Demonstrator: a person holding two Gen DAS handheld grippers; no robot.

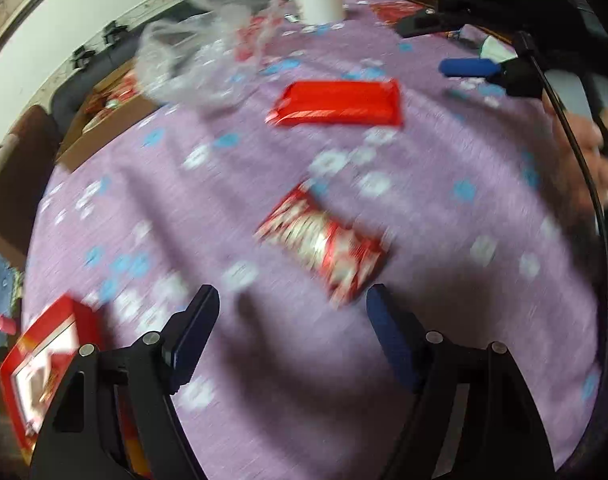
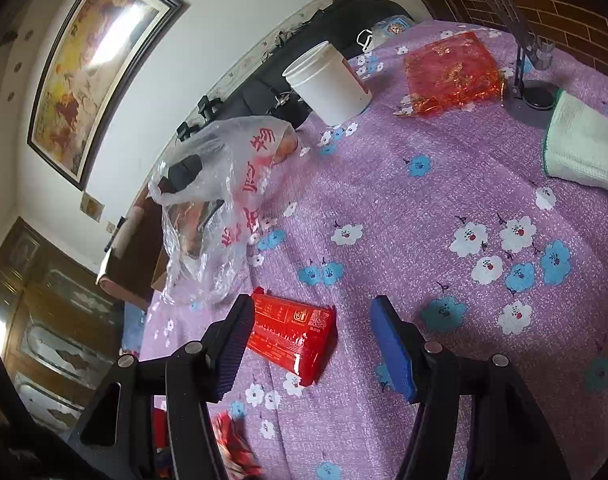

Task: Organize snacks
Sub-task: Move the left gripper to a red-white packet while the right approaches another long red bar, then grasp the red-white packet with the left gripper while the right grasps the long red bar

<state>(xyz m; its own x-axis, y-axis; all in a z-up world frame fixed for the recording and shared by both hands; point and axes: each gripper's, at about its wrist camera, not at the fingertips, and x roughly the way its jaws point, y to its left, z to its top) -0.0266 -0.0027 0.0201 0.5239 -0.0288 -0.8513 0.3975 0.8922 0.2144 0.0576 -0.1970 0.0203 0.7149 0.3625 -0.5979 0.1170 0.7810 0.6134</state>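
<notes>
In the blurred left wrist view, a red-and-white snack packet (image 1: 323,244) lies on the purple floral tablecloth (image 1: 443,320) just ahead of my open, empty left gripper (image 1: 292,300). A plain red snack pack (image 1: 337,104) lies farther back. A red box (image 1: 44,356) sits at the table's left edge beside the left finger. The right gripper (image 1: 469,68) shows at the far right, held by a hand. In the right wrist view, my open right gripper (image 2: 313,312) hovers over the red pack (image 2: 292,338), which lies between its fingers, nearer the left one.
A clear plastic bag with red print (image 2: 220,200) lies at the table's left. A white tub (image 2: 327,84) stands behind it. A red cellophane packet (image 2: 451,72), a small stand (image 2: 531,100) and a white cloth (image 2: 583,152) are at the far right.
</notes>
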